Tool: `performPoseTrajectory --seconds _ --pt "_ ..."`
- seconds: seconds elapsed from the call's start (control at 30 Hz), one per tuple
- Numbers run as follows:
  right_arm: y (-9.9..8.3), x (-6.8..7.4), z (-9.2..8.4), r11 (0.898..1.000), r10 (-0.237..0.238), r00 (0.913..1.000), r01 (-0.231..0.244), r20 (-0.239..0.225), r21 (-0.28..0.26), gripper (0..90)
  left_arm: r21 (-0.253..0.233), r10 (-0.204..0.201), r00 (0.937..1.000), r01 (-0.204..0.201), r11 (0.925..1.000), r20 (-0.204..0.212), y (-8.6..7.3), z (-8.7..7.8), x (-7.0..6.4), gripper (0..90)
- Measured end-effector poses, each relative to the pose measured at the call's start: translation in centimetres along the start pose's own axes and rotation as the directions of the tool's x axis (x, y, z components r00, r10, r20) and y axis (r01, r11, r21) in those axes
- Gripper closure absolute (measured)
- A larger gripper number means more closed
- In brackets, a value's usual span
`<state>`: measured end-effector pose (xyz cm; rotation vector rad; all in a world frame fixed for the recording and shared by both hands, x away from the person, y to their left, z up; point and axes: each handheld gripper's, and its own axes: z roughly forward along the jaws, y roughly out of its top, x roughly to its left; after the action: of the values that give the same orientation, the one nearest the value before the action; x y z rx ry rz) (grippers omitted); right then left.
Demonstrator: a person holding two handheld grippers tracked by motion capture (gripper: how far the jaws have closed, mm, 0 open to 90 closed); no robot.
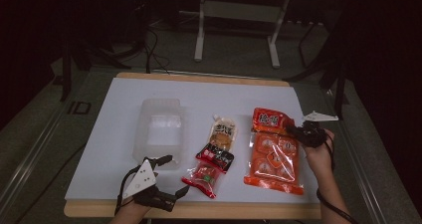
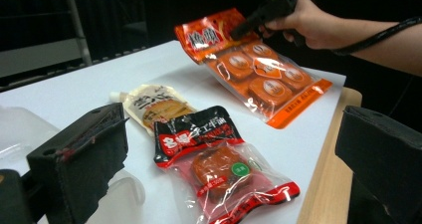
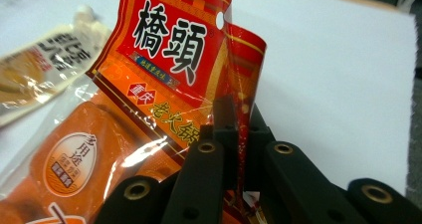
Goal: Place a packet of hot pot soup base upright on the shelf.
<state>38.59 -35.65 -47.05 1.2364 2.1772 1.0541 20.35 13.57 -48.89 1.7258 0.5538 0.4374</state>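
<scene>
- High view: the right gripper point(image 1: 304, 132) pinches the top edge of the orange packet point(image 1: 272, 157), whose long axis runs toward the table's point(image 1: 119, 134) near edge.
- Left gripper view: the left gripper point(image 2: 234, 159) has fingers wide, empty, well apart from it.
- Right gripper view: fingers point(image 3: 219, 134) clamped on the packet's red header, lifted.

A dim room with grey floor point(image 1: 234, 55), a white metal stand point(image 1: 238, 15) and cables point(image 1: 152, 47) behind.

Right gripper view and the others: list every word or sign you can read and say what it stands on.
"橋頭": big black characters on the red top of the orange plastic packet of round cakes.
"重庆" and "老火锅": smaller print below on it, partly creased.
"多用途": on a round cake label inside, roughly legible.
Red-and-black snack packet: too blurred.
Cream spouted pouch: too blurred.
</scene>
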Motion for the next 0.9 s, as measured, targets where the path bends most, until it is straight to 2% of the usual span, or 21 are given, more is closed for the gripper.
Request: performPoseTrajectory --seconds 0.23,0.43,0.7,0.9 --pt "1.0 0.8 -1.9 0.998 -0.026 0.9997 0.026 0.003 -0.058 89.6 0.01 0.013 0.9998 -0.013 0.9999 -0.012 0.2 0.1 -0.3 0.5" --pt "1.7 1.8 -3.5 0.993 -0.058 0.9983 0.058 0.005 -0.099 89.7 0.007 0.004 0.9999 -0.004 1.0 -0.015 0.3 0.1 -0.4 0.6" --pt "2.5 3.2 -6.2 0.981 -0.109 0.9939 0.11 0.014 -0.157 89.7 0.011 0.008 1.0 -0.008 0.9999 -0.003 0.4 0.3 -0.6 0.6" --pt "2.8 4.4 -8.4 0.967 -0.136 0.9905 0.137 0.019 -0.212 89.7 0.014 0.005 1.0 -0.005 0.9999 -0.001 0.4 0.4 -0.6 0.6"
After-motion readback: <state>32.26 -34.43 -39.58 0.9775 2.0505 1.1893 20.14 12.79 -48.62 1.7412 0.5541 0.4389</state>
